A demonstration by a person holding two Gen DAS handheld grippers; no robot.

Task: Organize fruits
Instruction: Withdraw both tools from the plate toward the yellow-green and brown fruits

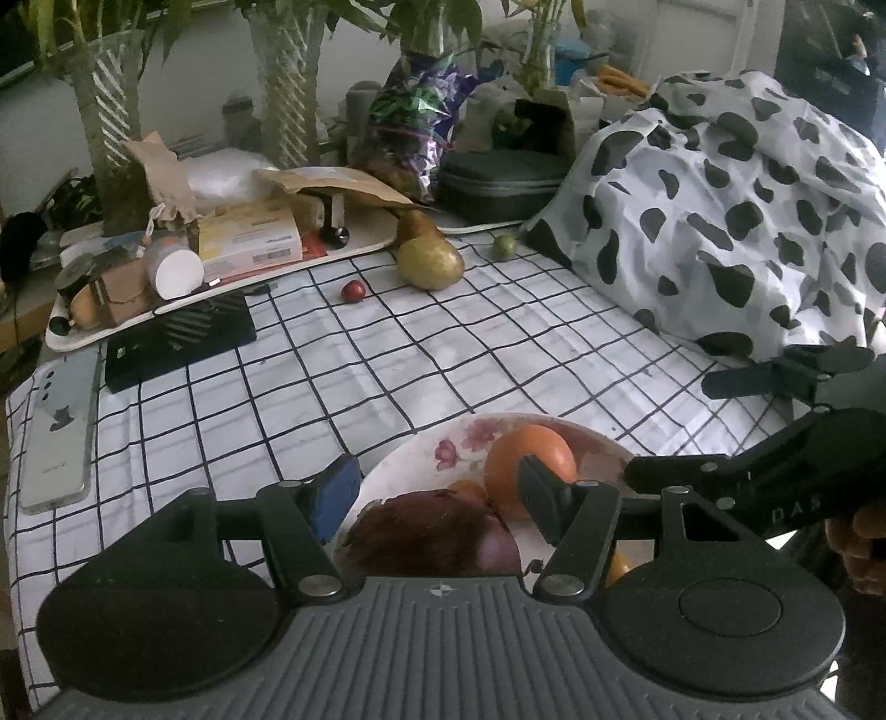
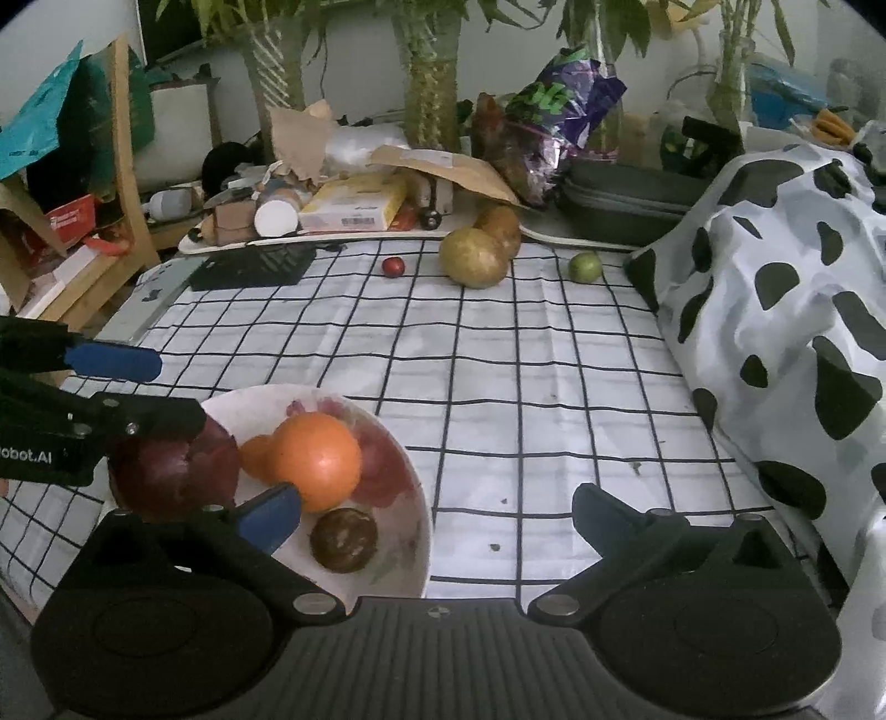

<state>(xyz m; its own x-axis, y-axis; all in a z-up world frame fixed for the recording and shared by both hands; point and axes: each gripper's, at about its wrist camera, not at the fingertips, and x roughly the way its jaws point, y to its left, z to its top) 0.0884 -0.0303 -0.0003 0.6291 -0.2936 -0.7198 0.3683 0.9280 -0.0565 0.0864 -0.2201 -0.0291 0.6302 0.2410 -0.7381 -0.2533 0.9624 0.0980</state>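
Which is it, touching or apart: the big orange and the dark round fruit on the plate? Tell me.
Apart. The right wrist view shows bare plate between the orange and the dark fruit.

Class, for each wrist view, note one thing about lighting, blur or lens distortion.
Left wrist view: dim, flat light; the checked cloth shows grid lines bowing with fisheye distortion, and the dark red fruit nearest the lens is blurred. Right wrist view: same dull light, corners vignetted black, the orange sharp with a soft highlight.

Checked tablecloth [image 2: 498,360], pale wall [image 2: 354,50], potted plants [image 2: 432,66] behind
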